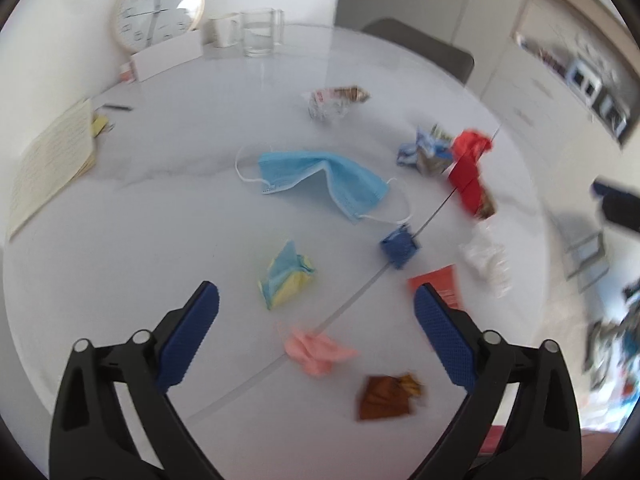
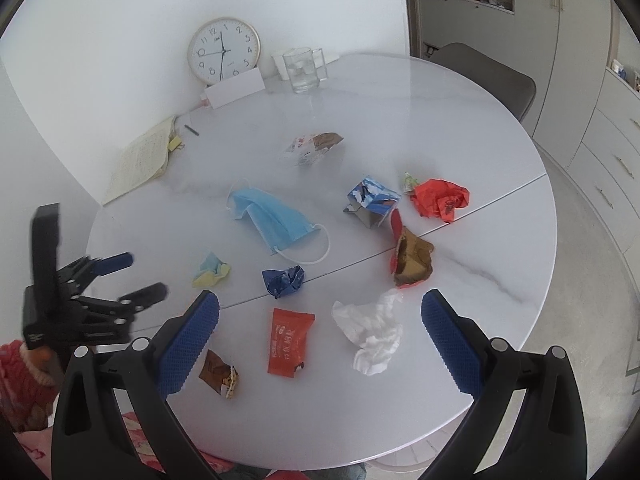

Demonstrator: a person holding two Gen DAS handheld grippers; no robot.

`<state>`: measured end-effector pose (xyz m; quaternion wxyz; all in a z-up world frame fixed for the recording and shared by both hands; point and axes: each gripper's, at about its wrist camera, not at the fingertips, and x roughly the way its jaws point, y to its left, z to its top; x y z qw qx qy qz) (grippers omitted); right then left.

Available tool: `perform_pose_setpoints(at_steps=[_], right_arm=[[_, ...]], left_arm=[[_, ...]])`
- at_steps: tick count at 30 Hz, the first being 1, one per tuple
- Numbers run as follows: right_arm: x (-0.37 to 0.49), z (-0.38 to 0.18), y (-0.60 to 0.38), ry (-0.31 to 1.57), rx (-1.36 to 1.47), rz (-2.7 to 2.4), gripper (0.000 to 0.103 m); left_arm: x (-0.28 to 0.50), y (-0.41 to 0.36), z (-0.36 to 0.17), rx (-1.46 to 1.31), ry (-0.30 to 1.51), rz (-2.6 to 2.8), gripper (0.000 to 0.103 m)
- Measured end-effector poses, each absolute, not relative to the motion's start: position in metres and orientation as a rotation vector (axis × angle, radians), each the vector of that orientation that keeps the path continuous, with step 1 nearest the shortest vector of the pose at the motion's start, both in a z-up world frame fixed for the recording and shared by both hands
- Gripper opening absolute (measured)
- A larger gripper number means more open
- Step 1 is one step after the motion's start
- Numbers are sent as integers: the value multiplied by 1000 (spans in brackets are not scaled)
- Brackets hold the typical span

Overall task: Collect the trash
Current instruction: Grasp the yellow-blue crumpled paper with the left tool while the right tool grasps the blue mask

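Both grippers hang above the round white table (image 2: 460, 120) with nothing held: the left gripper (image 1: 316, 304) and the right gripper (image 2: 320, 312) spread wide. Trash lies scattered below: a blue face mask (image 2: 272, 216), a white tissue (image 2: 372, 332), an orange-red wrapper (image 2: 288, 342), and a crumpled pink paper (image 1: 314, 350).

Both wrist views tilt down over the table (image 2: 500, 240), left closer, sharing mask (image 1: 320, 180) and clock (image 2: 224, 50).
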<state>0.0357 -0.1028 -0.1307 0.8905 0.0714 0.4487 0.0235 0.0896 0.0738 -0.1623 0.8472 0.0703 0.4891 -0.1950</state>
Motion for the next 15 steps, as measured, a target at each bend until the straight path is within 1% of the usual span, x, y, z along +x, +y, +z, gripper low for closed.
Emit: perform_pose_setpoints(at_steps=[1,3,5,7,12,15], right_arm=[[40,-133,-101,937,146,50,101],[49,-136,-98,954,148,55,101],[61,-141,-94,973,147,58,101],[73,-145,-90,994,141,59,101],[104,-156,-76,1038,118,87,101],[126,-165,-66,1070,94,117,101]], left_arm=[[99,71,-175,179,1046,-429,81],[117,70,-198,207,1088,-445,75],[131,70,-214,218,1120,-448,66],[144,70,-231,229,1155,-460,65],[156,69,-252,258,1197,-510,54],[159,72,-256,242,1200,-529,50]])
